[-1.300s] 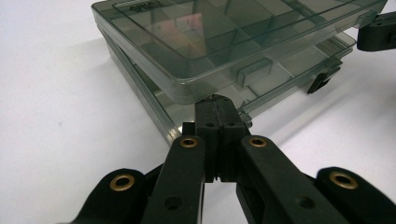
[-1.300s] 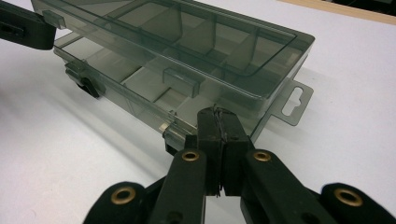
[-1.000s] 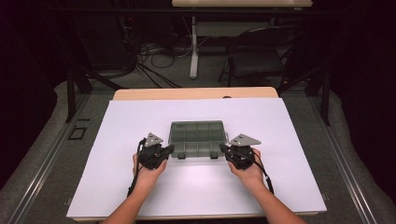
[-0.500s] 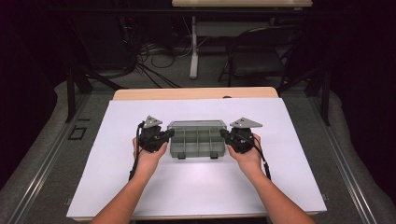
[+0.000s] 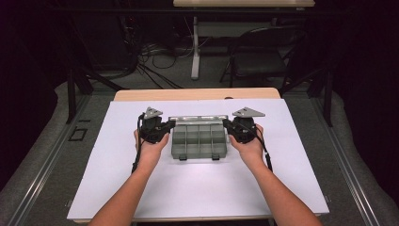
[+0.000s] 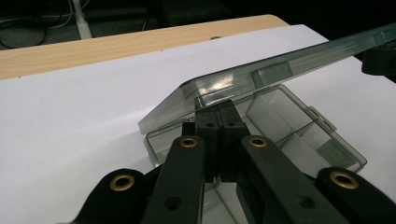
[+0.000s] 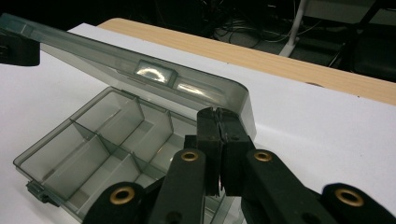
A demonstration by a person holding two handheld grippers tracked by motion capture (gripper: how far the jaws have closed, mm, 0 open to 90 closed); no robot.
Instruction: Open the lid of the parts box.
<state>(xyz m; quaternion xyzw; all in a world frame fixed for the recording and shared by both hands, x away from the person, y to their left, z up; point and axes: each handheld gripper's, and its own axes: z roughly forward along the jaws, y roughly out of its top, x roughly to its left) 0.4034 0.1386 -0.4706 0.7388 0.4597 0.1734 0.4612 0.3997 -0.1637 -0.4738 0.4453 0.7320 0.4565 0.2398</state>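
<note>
Surface: white table sheet (image 5: 197,188)
Box: compartment box (image 5: 199,141), between both grippers
Lid: raised lid (image 6: 280,65)
Left gripper (image 6: 215,109): pressed together under lid corner
Right gripper (image 7: 218,122): pressed together under lid corner

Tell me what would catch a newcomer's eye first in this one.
A clear grey compartment box sits mid-table on the white sheet, its lid raised at an angle over empty compartments. The left gripper and right gripper flank it, each with its jaws closed at a lid corner. Behind the table, a dark room with cables and a chair.
</note>
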